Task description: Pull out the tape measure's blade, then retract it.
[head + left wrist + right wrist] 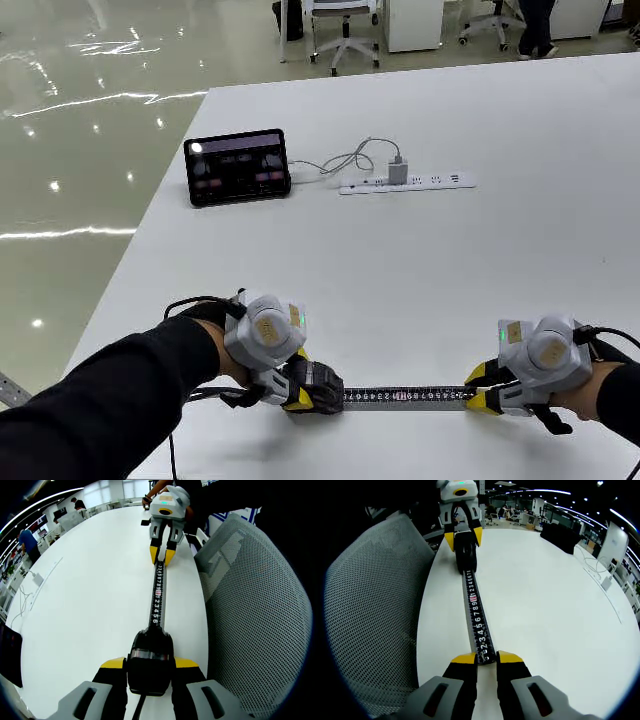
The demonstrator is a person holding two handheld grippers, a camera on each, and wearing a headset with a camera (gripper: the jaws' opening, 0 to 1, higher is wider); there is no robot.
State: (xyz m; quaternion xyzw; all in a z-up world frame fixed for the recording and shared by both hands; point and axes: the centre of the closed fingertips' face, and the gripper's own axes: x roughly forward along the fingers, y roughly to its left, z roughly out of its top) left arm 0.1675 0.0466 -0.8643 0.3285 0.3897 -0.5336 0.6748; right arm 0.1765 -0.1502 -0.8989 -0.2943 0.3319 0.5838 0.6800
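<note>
You are at a wide white table (450,260) in an open office with a glossy pale floor (80,120). Office chairs (343,30) stand beyond the table's far edge. On the far left part of the table a dark tablet (237,166) stands propped. To its right lies a white power strip (410,183) with a charger (397,172) plugged in and a cable (335,162) looping toward the tablet. A grey mesh chair back (255,605) sits just beside the near edge.

The tape measure (318,388) lies close to that near edge. Your left tool (298,383) is clenched on its black case, one yellow-tipped jaw on each side. The blade (405,396) is drawn out to the right and lies flat on the table, numbers up, spanning the gap between the two tools. Your right tool (478,388) has its jaws pinched on the blade's free end.

Your left forearm, in a black sleeve (110,400), comes in from the near left. Your right hand (585,395) enters at the near right. The two tools point at each other, held low over the table.
</note>
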